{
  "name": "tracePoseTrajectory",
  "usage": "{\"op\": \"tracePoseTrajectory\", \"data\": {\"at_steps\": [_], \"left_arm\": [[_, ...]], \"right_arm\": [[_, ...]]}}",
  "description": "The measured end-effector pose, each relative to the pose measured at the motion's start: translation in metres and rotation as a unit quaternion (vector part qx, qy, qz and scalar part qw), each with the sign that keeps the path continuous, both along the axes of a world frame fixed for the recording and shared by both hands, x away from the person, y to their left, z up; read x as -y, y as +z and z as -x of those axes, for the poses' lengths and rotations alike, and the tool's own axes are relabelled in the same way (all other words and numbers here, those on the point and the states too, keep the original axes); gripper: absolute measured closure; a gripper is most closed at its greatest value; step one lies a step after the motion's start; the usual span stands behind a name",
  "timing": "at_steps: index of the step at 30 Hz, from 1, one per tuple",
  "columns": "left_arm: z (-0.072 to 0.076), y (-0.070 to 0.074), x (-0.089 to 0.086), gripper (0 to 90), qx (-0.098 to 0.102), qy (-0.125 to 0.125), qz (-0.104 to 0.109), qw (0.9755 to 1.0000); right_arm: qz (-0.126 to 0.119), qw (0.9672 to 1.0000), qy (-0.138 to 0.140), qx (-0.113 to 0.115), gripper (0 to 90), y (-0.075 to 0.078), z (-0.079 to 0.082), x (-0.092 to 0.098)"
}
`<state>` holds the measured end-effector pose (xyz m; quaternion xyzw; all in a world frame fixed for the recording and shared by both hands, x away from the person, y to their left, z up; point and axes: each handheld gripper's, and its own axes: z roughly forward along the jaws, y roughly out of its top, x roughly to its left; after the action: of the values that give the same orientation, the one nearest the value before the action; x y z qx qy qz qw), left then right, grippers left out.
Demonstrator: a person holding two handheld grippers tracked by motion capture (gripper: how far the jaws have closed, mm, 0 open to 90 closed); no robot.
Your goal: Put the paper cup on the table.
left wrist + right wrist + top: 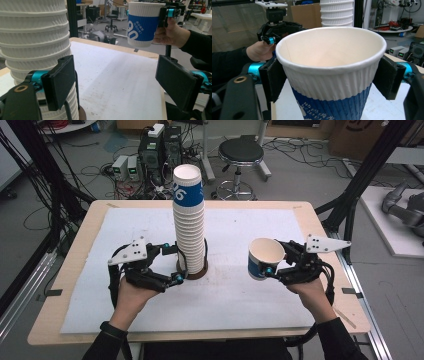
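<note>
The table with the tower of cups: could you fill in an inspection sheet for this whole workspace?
Surface: wooden table under a white sheet, faintly smudged.
Job's things: tall stack of cups upright on a brown base; single cup, blue-banded, empty, off the table.
Clutter: nothing seen.
Tongs: left tongs flank the stack's base, pads apart from it; right tongs shut on the single cup.
Cables: black leads trail from both; tangles on the floor behind.
Surroundings: stool, computer boxes, black frame posts.
</note>
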<state>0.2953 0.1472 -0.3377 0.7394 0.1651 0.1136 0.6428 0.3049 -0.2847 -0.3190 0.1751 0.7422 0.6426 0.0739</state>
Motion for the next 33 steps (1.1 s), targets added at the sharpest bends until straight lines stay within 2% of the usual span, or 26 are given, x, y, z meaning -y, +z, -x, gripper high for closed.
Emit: {"op": "tracePoseTrajectory", "data": {"at_steps": [8, 22, 33], "left_arm": [[0.003, -0.002, 0.0, 16.3, 0.002, 0.006, -0.009, 0.9999], [0.009, -0.011, -0.004, 16.3, 0.004, 0.018, -0.012, 0.9998], [0.011, -0.017, -0.007, 16.3, -0.002, 0.015, -0.015, 0.9998]], "right_arm": [[0.002, 1.0, -0.005, 0.005, 21.7, 0.001, -0.001, 0.0], [0.001, 0.9998, -0.016, 0.012, 21.6, 0.004, -0.006, -0.001], [0.0, 0.999, -0.041, 0.018, 21.7, 0.002, -0.019, 0.003]]}}
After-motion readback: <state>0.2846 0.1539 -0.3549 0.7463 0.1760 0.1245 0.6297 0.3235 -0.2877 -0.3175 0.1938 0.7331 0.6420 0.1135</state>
